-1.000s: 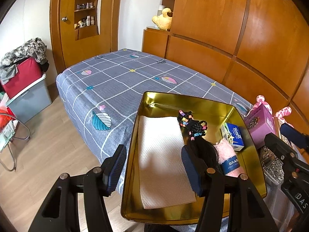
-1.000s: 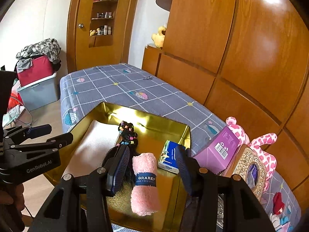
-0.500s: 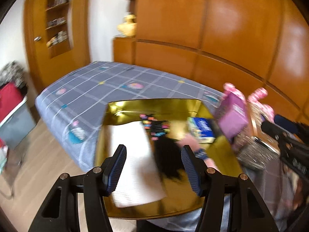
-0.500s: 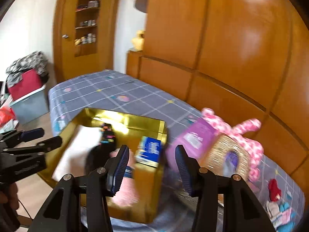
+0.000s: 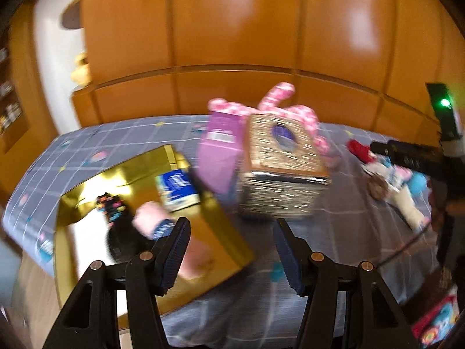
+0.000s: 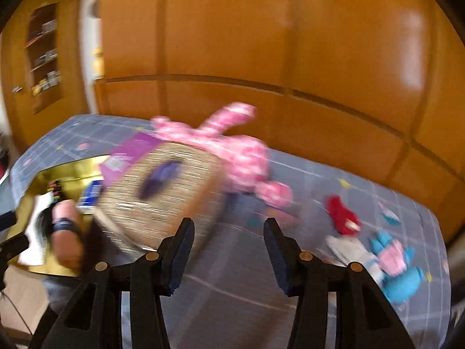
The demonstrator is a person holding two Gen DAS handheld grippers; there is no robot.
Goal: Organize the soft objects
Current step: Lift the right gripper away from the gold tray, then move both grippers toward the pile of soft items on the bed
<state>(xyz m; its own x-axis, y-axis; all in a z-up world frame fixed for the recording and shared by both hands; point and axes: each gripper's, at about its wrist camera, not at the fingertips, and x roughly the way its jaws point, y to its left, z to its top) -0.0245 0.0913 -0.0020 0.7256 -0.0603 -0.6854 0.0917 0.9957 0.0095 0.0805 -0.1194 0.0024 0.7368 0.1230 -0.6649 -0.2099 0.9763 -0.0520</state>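
Glossy wooden panels back the grey checked bedspread. Both my left gripper and right gripper gape wide, empty. Fluffy pink rolled towel lies lengthwise toward me in the shiny gold tray; pink plush rabbit sprawls behind the glittery tissue box.

Both grippers, left and right (jaws apart), empty.

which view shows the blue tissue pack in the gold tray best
The left wrist view. There the blue tissue pack lies fully visible inside the gold tray, near its far corner, though blurred. In the right wrist view only a blue sliver shows, mostly hidden behind the glittery box.
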